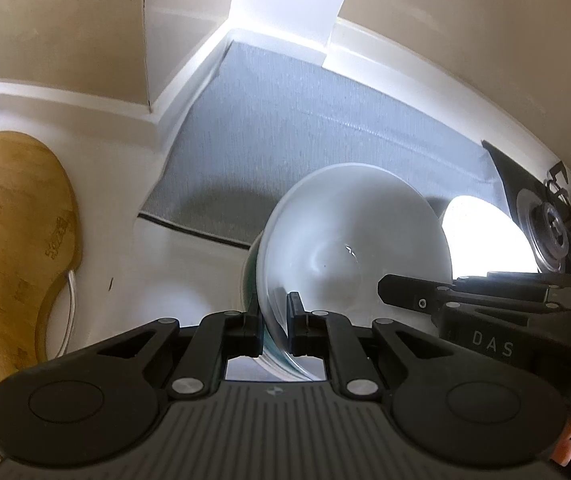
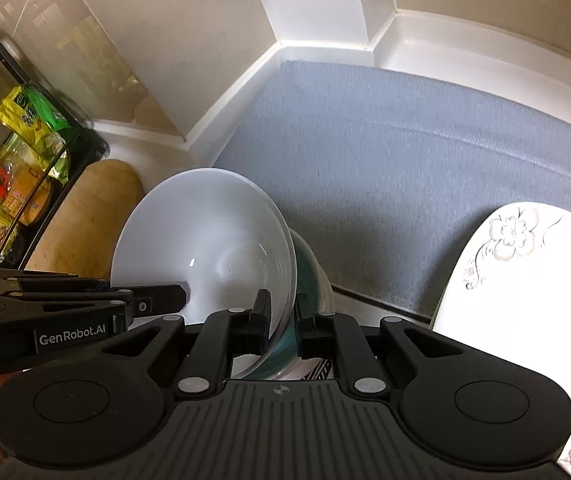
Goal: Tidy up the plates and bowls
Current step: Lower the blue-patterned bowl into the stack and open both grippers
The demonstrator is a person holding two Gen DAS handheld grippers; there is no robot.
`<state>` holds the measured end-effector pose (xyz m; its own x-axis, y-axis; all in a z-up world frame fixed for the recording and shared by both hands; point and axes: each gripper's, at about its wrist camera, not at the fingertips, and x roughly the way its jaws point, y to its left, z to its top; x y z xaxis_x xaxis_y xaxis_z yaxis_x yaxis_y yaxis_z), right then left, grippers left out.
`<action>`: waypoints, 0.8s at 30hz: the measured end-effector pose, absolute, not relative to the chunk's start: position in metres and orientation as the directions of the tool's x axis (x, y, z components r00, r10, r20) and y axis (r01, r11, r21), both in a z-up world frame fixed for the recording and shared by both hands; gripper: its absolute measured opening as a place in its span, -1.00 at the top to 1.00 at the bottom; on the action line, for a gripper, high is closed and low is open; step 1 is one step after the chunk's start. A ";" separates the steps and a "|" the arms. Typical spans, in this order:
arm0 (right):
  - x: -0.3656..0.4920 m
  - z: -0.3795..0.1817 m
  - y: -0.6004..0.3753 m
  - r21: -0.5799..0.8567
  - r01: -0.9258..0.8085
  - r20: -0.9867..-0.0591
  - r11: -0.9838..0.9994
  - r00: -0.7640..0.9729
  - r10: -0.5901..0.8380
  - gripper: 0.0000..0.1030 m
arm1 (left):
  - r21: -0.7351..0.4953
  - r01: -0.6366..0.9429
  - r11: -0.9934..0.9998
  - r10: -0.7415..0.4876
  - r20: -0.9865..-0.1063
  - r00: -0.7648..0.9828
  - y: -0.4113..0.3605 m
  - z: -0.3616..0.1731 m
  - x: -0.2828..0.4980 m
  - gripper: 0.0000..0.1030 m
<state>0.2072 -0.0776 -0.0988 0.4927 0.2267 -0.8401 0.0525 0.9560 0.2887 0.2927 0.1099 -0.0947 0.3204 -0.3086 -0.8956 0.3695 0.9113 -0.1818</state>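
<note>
A white bowl [image 1: 349, 232] sits nested in a second bowl with a teal outside [image 2: 309, 264]. The pair is tilted above the near edge of a grey mat [image 1: 305, 120]. My left gripper [image 1: 273, 308] is shut on the stacked rims at one side. Opposite it, my right gripper [image 2: 281, 308] is shut on the same two rims, one finger inside the white bowl [image 2: 205, 232] and one outside the teal one. Each gripper shows in the other's view: the right gripper [image 1: 405, 292] and the left gripper [image 2: 165, 296]. A white plate with a flower pattern [image 2: 525, 280] lies at the right, partly on the mat.
A wooden cutting board [image 1: 5, 240] lies on the white counter at the left. Behind it stands a black rack with food packets [image 2: 5, 160]. A stove burner [image 1: 553, 224] is at the far right. Walls and a white ledge close off the back of the grey mat [image 2: 405, 160].
</note>
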 end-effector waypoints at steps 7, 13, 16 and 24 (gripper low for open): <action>0.210 -0.101 -0.079 0.305 0.063 -0.844 0.950 0.479 0.240 0.75 | -0.192 0.368 0.910 -0.313 -0.901 0.302 0.110 -0.097 0.293 0.77; 0.213 -0.104 -0.090 0.358 0.100 -0.845 0.928 0.457 0.277 0.72 | -0.245 0.333 0.911 -0.336 -0.908 0.252 0.115 -0.100 0.302 0.77; 0.215 -0.103 -0.091 0.371 0.111 -0.846 0.922 0.450 0.286 0.67 | -0.256 0.319 0.912 -0.339 -0.909 0.240 0.116 -0.101 0.304 0.76; 0.219 -0.099 -0.095 0.373 0.125 -0.847 0.920 0.452 0.282 0.66 | -0.261 0.306 0.916 -0.336 -0.914 0.226 0.115 -0.100 0.309 0.74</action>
<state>0.2192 -0.0948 -0.0990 0.4516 0.2819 -0.8465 0.1248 0.9195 0.3727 0.3086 0.1153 -0.0995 0.2260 -0.3360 -0.9143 0.3058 0.9156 -0.2609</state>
